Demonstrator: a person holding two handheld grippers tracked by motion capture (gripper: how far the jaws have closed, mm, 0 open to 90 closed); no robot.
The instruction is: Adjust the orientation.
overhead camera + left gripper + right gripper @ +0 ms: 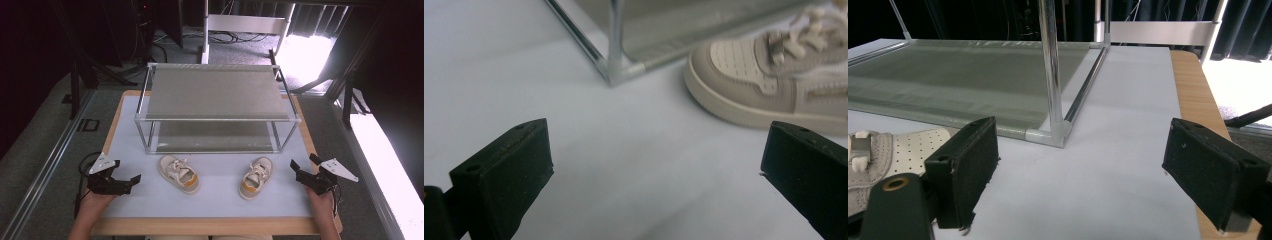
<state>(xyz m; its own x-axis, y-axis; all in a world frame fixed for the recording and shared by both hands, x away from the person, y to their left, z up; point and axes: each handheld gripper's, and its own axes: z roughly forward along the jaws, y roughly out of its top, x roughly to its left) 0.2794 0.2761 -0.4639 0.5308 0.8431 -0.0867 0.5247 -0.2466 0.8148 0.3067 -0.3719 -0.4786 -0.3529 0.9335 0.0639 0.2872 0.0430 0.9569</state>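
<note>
Both grippers, left (131,180) & right (298,170), jaws apart; shoes (179,173) (256,177) between, rack (215,119) behind.

Table (118,107): pale wood edge, top covered by a white mat (220,192). Grey carpeted floor (45,135) on both sides. A metal rail (47,160) runs along the floor at left, parallel to the table. Dark curtains or panels (50,30) close off the left and far sides; the room is dim there. Beyond the table, a white frame (245,25) with an upright post stands on the floor, cables (225,37) trailing round its base. Strong daylight (305,52) spills in at the far right and along the right-hand floor (385,165), washing those patches out. Black stand legs (347,97) at right.
</note>
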